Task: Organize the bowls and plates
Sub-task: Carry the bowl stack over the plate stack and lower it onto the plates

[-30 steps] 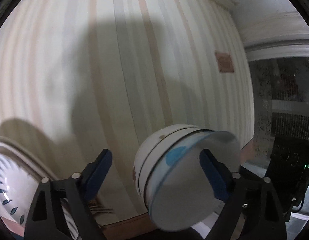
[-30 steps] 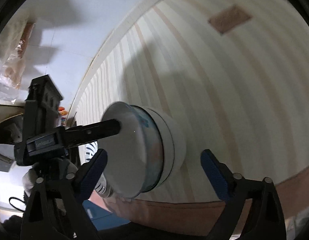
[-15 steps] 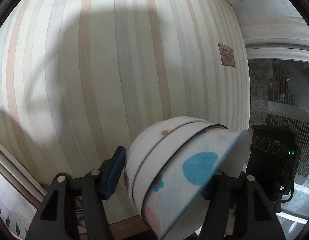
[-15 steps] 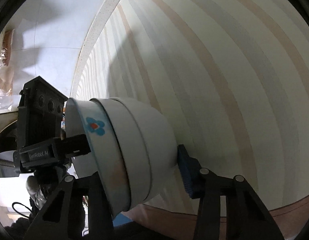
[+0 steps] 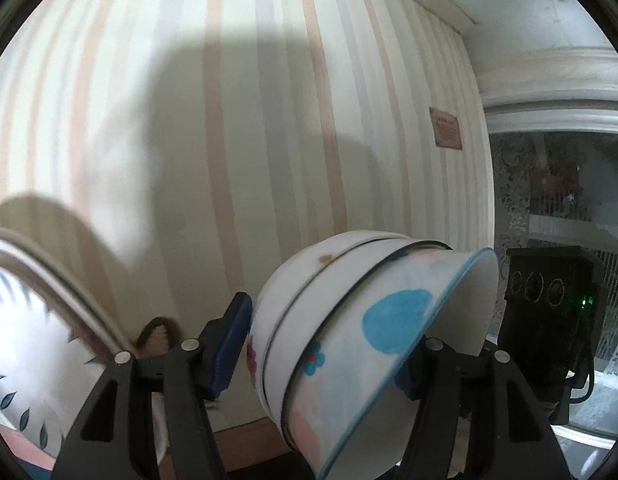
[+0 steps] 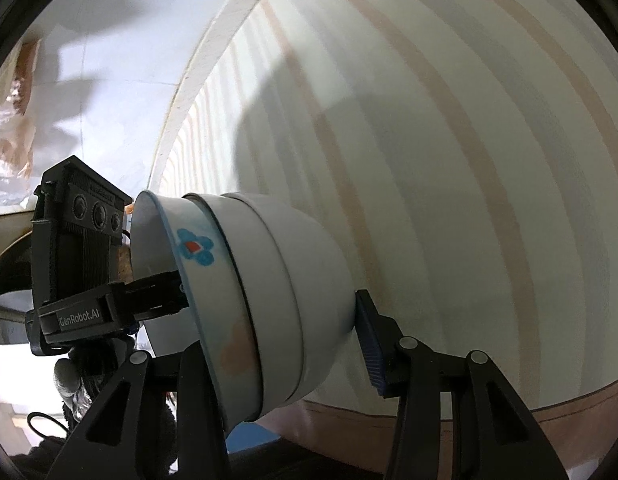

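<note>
A stack of three nested bowls point(image 5: 389, 320) lies tipped on its side in the air: two white ones outside, and inside them a bowl with blue flowers and a blue rim. My left gripper point(image 5: 321, 360) is shut on the stack, one blue pad on the white base, the other finger hidden inside the flowered bowl. My right gripper point(image 6: 277, 352) is shut on the same stack point(image 6: 289, 264) from the opposite side; its right pad presses the base and its left finger is hidden behind the rim. Each wrist view shows the other gripper's black body point(image 5: 549, 320) point(image 6: 81, 260).
A cream surface with tan and grey stripes point(image 5: 269, 120) fills both views, with a brown band along its lower edge. A white plate with blue leaves point(image 5: 25, 340) sits at the far left. A small brown object point(image 5: 157, 332) lies beside it. A dark window point(image 5: 557, 180) is at the right.
Both grippers' jaws, wide apart a second ago, have closed onto the bowl stack. The stack now sits nearer both cameras, and the leaf-pattern plate has come back into the left wrist view.
</note>
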### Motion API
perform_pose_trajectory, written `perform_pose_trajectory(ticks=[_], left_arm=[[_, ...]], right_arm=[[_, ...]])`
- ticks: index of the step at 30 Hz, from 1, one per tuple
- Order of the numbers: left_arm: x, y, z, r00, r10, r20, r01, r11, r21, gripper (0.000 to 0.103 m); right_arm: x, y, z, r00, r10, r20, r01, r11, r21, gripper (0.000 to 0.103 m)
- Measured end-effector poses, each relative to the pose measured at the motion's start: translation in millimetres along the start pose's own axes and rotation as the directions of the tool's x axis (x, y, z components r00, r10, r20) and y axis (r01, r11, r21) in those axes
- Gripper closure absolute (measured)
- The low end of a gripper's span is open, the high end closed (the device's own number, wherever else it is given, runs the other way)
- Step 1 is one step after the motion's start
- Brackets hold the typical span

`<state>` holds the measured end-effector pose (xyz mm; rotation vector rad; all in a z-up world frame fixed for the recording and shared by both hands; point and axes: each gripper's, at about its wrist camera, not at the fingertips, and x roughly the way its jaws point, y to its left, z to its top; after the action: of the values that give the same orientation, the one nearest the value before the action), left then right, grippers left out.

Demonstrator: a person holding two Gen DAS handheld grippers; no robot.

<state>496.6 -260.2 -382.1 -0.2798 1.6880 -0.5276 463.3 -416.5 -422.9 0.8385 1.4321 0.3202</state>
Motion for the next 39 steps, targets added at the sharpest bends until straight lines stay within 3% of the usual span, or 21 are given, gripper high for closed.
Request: perform_pose_trajectory(ticks=[10, 17, 27, 39], left_arm=[[-69, 50, -20, 0.995, 0.005, 0.099, 0.003, 0.997, -0.074, 0.043], [-103, 109, -44, 0.986, 0.022, 0.163, 0.009, 0.983, -0.184, 0.043], [-109, 175, -66, 0.98, 0.027, 0.199, 0.04, 0.945, -0.324, 0.043], [-94, 196, -66, 0.981, 0.014, 0.193, 0.058, 0.929, -0.366, 0.043]], right_arm=[[26, 74, 7, 0.998, 0.017, -0.057, -0.023, 0.993, -0.116, 0.055], [79, 133, 7, 0.988, 0.019, -0.15, -0.05, 0.978, -0.202, 0.055], [146, 176, -21, 0.961, -0.026, -0.276, -0.059, 0.953, -0.296, 0.055], [182, 181, -34, 0.942, -0.098, -0.321, -0.012, 0.946, -0.324, 0.055]])
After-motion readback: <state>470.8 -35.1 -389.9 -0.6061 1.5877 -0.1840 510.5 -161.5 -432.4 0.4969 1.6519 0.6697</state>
